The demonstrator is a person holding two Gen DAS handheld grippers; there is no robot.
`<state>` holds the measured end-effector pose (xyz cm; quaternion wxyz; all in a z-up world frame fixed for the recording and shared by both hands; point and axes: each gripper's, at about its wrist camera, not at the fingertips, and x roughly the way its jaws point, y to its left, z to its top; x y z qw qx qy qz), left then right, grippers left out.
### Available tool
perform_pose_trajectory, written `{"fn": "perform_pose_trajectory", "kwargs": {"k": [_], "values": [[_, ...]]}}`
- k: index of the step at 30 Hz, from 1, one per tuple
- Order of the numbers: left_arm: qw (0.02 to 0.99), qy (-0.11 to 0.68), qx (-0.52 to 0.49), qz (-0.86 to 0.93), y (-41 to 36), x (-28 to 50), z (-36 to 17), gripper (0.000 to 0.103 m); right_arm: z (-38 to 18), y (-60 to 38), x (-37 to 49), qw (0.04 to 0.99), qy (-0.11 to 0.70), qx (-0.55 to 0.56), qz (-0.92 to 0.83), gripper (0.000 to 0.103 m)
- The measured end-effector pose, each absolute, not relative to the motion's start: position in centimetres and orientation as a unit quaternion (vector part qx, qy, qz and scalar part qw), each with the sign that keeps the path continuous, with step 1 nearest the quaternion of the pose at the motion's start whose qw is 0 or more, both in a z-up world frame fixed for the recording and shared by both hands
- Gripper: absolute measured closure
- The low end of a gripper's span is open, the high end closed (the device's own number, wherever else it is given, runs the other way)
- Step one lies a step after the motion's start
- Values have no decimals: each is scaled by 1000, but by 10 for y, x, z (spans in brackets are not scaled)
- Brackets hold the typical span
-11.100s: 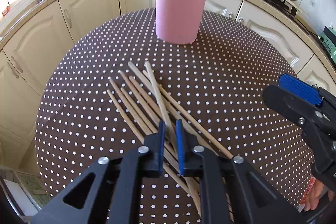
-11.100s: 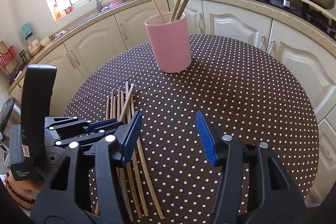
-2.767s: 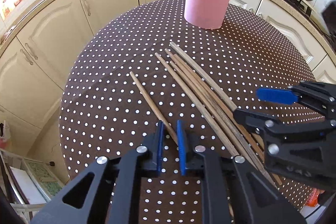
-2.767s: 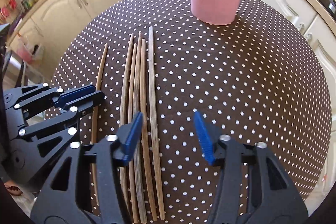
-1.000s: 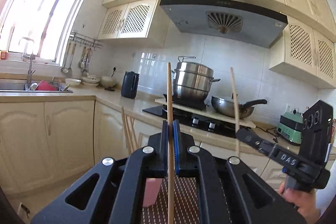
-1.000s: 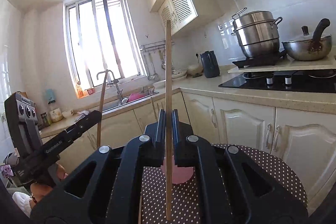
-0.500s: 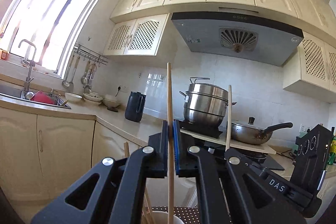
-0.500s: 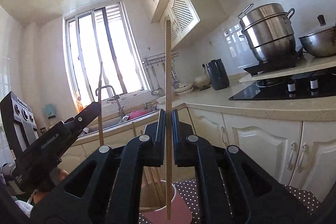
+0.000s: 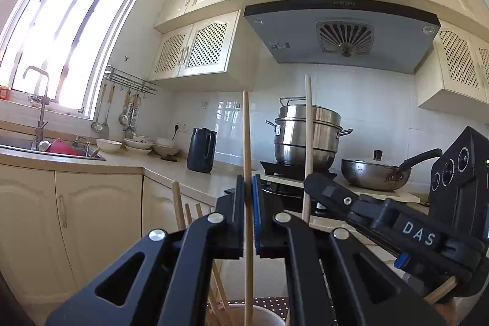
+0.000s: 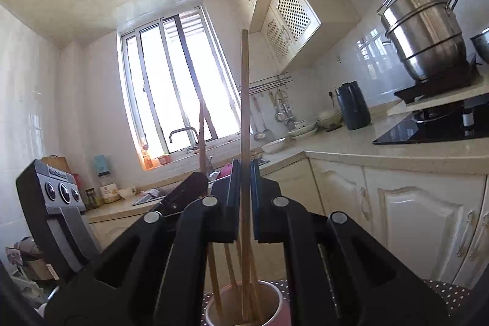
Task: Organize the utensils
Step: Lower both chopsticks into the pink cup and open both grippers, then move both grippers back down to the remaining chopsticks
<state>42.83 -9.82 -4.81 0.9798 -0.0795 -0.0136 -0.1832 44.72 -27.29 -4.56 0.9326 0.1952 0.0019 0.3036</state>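
**A:** Two chopsticks up in the air and both over the cup! The right-hand chopstick stands upright, its lower end already down inside the pink cup, in among several sticks leaning there.

**B:** And the left-hand chopstick is vertical too, its tip down at the cup's pale rim. I can't tell whether it's actually inside yet.

**A:** Grips? The right gripper is pinched narrow on its stick, blue pads tight either side. The left gripper likewise, clamped on its own.

**B:** These are plain, slim, pale wooden sticks, straight and smooth. They'll slide freely once released, I'd say.

**A:** Progress, then?

**B:** A handful are in the cup, so it looks well under way. What's left on the dotted tablecloth isn't visible from up here, so I can't call the remainder.

**A:** Behind it all, the steel pot on the stove, and the sink window blazing.
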Motion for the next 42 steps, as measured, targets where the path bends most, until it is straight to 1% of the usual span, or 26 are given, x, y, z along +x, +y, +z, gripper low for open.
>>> {"fn": "perform_pose_trajectory", "kwargs": {"k": [7,14,15,16,17,27,29,30,31,32,33,38,42], "values": [[979,6,-76,-189,-92,427,-56,97,-51,-273,451,915,22,192,354,96],[980,15,-80,-184,-86,424,-52,95,-58,-271,443,923,32,166,345,96],[980,16,-78,-184,-86,422,-52,91,-60,-271,442,924,34,161,346,96],[980,17,-76,-183,-86,422,-52,83,-62,-270,442,924,40,159,345,96],[980,16,-76,-183,-86,420,-51,81,-65,-269,442,925,46,157,342,96],[983,35,-72,-166,-77,404,-41,74,-66,-261,426,938,86,134,308,95],[984,43,-67,-161,-76,400,-38,72,-62,-259,421,942,96,133,294,93],[984,49,-66,-160,-76,397,-37,71,-60,-258,419,943,100,131,289,87],[984,53,-66,-160,-75,395,-35,70,-58,-257,416,946,103,128,280,73],[983,57,-65,-159,-75,392,-34,69,-55,-256,412,949,104,123,270,62],[984,62,-62,-157,-75,388,-32,67,-52,-256,407,951,99,121,265,44],[985,67,-46,-153,-73,365,-21,64,-34,-257,382,957,85,117,251,44],[986,67,-44,-149,-65,341,-7,59,-19,-259,360,961,82,110,240,44]]}}
